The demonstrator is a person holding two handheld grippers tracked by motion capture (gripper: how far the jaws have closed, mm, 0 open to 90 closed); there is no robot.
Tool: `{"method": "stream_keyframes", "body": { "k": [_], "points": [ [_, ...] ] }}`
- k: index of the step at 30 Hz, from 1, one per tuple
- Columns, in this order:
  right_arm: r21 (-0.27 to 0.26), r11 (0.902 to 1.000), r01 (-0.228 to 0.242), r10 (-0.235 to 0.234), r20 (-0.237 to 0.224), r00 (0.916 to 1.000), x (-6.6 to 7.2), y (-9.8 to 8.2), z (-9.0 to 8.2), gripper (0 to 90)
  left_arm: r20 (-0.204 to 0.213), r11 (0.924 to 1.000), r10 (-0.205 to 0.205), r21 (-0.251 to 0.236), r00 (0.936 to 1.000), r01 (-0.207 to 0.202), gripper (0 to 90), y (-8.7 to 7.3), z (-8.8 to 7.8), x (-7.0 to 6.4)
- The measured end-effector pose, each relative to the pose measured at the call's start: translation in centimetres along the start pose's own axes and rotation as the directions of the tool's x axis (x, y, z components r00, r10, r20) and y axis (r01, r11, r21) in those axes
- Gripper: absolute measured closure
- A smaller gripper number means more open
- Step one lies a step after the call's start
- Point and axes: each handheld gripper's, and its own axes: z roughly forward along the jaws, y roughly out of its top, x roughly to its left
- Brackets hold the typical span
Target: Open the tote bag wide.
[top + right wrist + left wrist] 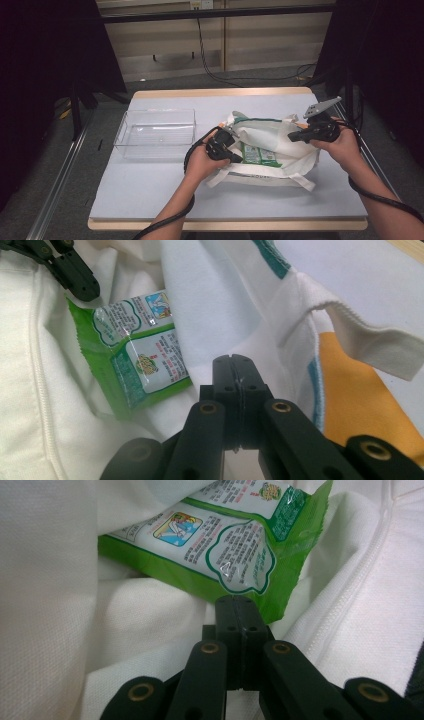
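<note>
A: High view? 
B: White bag lay on worktop, clear bin just beside. Left tool at bag mouth by green packet; right tool over bag's far side.

A: Left gripper view? 
B: Jaws pressed together, nothing pinched, tips just short of packet, cloth all round.

A: Right gripper view? 
B: Jaws shut too, empty, against bag cloth. Packet inside bag; left tool near its corner.

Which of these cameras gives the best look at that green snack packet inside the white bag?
The left gripper view: the green packet lies close ahead, its printed panels and sealed edge sharp. The right gripper view shows the packet whole but smaller, tucked into the white bag. In the high view it is a small green patch in the bag's mouth.
</note>
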Motion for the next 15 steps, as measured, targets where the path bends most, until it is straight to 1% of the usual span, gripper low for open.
{"method": "stream_keyframes", "body": {
  "k": [1, 2, 3, 4, 5, 6, 7, 9, 10, 11, 13, 14, 15],
  "points": [
    [0.003, 1.0000, 0.000, 0.000, 0.000, 1.0000, -0.1, -0.1, 0.0, 89.3, 0.002, 0.9998, 0.015, 0.014, 0.9999, -0.015, 90.0, -0.2, 0.0, 0.1],
    [0.006, 1.0000, -0.004, 0.004, 0.009, 1.0000, -0.1, -0.1, 0.0, 89.4, 0.002, 0.9998, 0.015, 0.014, 0.9999, -0.015, 90.0, -0.2, 0.0, 0.1],
    [-0.001, 1.0000, -0.004, 0.004, -0.001, 1.0000, -0.2, -0.1, 0.1, 89.4, 0.007, 0.9998, 0.013, 0.015, 0.9999, -0.013, 90.0, -0.4, 0.0, 0.2],
    [0.004, 1.0000, -0.006, 0.006, 0.007, 1.0000, -0.3, -0.2, 0.1, 89.3, -0.008, 0.9996, 0.016, 0.022, 0.9998, -0.016, 90.0, -0.5, 0.1, 0.1],
    [-0.001, 1.0000, -0.009, 0.009, 0.002, 1.0000, -0.4, -0.3, 0.2, 89.3, 0.008, 0.9998, 0.015, 0.015, 0.9999, -0.015, 90.0, -0.6, 0.1, 0.2],
    [0.005, 0.9999, -0.011, 0.011, 0.010, 0.9999, -0.4, -0.3, 0.1, 89.4, -0.002, 0.9998, 0.011, 0.018, 0.9999, -0.011, 90.0, -0.7, 0.2, 0.2],
    [0.001, 0.9998, -0.018, 0.018, 0.005, 0.9998, -0.5, -0.4, 0.2, 89.4, -0.002, 0.9998, 0.011, 0.018, 0.9999, -0.011, 90.0, -0.7, 0.2, 0.2],
    [0.003, 0.9997, -0.026, 0.026, 0.012, 0.9996, -0.7, -0.6, 0.2, 89.4, 0.011, 0.9995, 0.016, 0.027, 0.9998, -0.016, 90.0, -1.0, 0.3, 0.3],
    [0.003, 0.9997, -0.026, 0.026, 0.012, 0.9996, -0.7, -0.6, 0.2, 89.4, 0.011, 0.9995, 0.016, 0.027, 0.9998, -0.016, 90.0, -1.0, 0.3, 0.3],
    [0.000, 0.9995, -0.030, 0.030, 0.011, 0.9995, -0.8, -0.8, 0.3, 89.3, 0.002, 0.9997, 0.006, 0.023, 1.0000, -0.006, 90.0, -1.1, 0.5, 0.2],
    [0.001, 0.9995, -0.032, 0.032, 0.012, 0.9994, -1.0, -0.9, 0.3, 89.4, 0.003, 0.9996, 0.014, 0.026, 0.9999, -0.014, 90.0, -1.3, 0.6, 0.3],
    [0.003, 0.9995, -0.030, 0.030, 0.018, 0.9994, -1.0, -0.9, 0.4, 89.4, 0.011, 0.9997, 0.005, 0.023, 0.9999, -0.005, 90.0, -1.4, 0.7, 0.2],
    [0.000, 0.9993, -0.038, 0.038, 0.009, 0.9992, -1.0, -1.0, 0.4, 89.4, -0.009, 0.9992, 0.020, 0.036, 0.9998, -0.020, 90.0, -1.4, 0.7, 0.2]
  ]
}}
